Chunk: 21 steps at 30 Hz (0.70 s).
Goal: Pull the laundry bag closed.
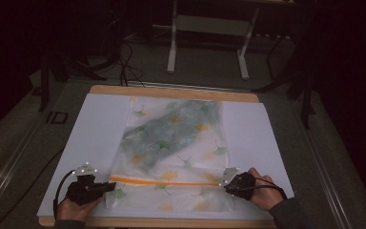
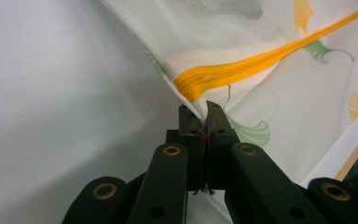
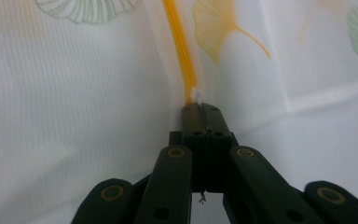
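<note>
A white mesh bag (image 1: pixel 171 138) printed with ginkgo leaves lies flat on the white sheet (image 1: pixel 100 124); something greenish shows through it. An orange zipper (image 1: pixel 164 181) runs across its near part. My left gripper (image 1: pixel 110 186) is at the zipper's left end, shut on the bag's fabric (image 2: pixel 204 109) just below the orange zipper (image 2: pixel 261 63). My right gripper (image 1: pixel 226 187) sits at the zipper's right end. Its jaws (image 3: pixel 200 108) are shut on a small white pull tab (image 3: pixel 196 94) at the end of the zipper (image 3: pixel 179 46).
The sheet covers a wooden table (image 1: pixel 171 90) whose edge shows at the back and front. Behind the table stand a metal frame (image 1: pixel 209 28) and floor cables (image 1: pixel 124 62) in the dark. Bare sheet lies on both sides of the bag.
</note>
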{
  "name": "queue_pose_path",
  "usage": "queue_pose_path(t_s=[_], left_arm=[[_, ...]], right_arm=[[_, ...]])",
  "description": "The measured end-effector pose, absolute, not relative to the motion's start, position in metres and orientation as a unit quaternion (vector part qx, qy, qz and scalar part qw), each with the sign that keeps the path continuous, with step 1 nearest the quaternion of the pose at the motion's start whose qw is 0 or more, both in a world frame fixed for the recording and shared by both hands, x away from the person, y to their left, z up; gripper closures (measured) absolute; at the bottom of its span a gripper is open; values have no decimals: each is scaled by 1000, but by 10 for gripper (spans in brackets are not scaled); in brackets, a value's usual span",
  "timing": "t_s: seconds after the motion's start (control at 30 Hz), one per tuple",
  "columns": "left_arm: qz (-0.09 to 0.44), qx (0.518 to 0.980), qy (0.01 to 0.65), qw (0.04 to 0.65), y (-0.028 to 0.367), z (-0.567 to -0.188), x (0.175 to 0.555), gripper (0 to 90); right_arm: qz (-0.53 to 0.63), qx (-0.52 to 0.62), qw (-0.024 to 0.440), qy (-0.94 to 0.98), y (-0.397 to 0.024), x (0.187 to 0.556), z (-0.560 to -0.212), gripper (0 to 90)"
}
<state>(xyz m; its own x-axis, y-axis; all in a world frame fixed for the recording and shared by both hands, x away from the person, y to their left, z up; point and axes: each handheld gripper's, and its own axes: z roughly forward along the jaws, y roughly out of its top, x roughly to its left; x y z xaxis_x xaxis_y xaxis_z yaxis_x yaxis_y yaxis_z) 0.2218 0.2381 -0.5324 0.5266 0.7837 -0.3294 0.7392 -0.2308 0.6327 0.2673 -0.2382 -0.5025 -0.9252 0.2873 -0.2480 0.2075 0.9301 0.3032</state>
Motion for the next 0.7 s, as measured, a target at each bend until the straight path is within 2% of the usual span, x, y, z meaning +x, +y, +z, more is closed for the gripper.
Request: queue_pose_path(t_s=[0.13, 0.2, 0.23, 0.33, 0.5, 0.7], left_arm=[[29, 787, 482, 384, 235, -533, 222, 876], [33, 783, 485, 388, 237, -534, 220, 793], [34, 780, 488, 391, 240, -533, 219, 727], [41, 767, 495, 407, 247, -532, 217, 632], [70, 749, 507, 421, 254, -530, 214, 580], [148, 723, 545, 398, 258, -529, 216, 549]], right_arm=[[143, 136, 143, 970, -246, 264, -504, 900], [156, 149, 141, 966, -248, 265, -504, 890], [164, 155, 139, 964, -250, 266, -504, 842], [199, 185, 122, 955, -258, 270, -503, 725], [261, 231, 95, 933, -271, 274, -503, 622], [321, 293, 71, 898, -284, 280, -510, 510]])
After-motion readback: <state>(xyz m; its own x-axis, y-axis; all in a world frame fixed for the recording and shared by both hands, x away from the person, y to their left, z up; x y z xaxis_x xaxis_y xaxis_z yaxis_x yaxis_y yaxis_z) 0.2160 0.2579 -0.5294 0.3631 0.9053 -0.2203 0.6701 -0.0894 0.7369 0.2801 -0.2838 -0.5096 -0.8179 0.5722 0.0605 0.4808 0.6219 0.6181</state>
